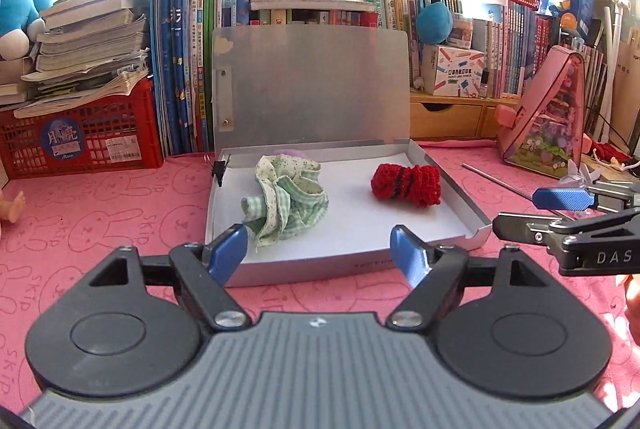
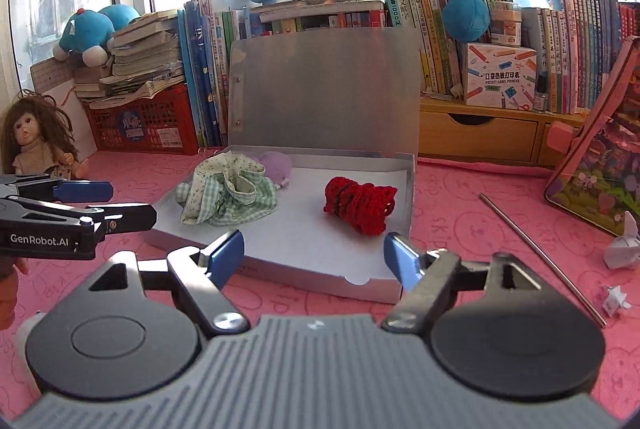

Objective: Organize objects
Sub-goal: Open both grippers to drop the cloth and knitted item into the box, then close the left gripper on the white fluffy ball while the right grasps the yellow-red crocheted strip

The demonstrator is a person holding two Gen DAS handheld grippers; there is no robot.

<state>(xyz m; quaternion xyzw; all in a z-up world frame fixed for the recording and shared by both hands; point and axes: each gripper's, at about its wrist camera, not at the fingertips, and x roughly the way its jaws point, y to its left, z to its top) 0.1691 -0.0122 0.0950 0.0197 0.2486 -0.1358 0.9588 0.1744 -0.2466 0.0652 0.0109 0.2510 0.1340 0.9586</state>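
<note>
Left gripper (image 1: 318,247): jaws spread, nothing between the blue pads, held just short of the tin's near edge.
Right gripper (image 2: 314,253): jaws likewise spread and empty, beside the left one.
Silver tin (image 1: 476,229): lid upright, on the pink cloth (image 1: 100,221).
Green fabric bundle (image 1: 290,203): inside the tin, left part.
Red knitted piece (image 1: 406,185): inside, right part, apart from the bundle.
Right view only: doll (image 2: 34,141) at far left, purple item (image 2: 276,165) behind the bundle shown clearly, metal rod (image 2: 540,253) seen full length.

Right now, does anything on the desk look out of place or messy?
Yes. A thin metal rod lies loose and slanted on the pink mat right of the open box, with small folded paper bits scattered beside it. Inside the box, the green cloth is crumpled, not folded.
</note>
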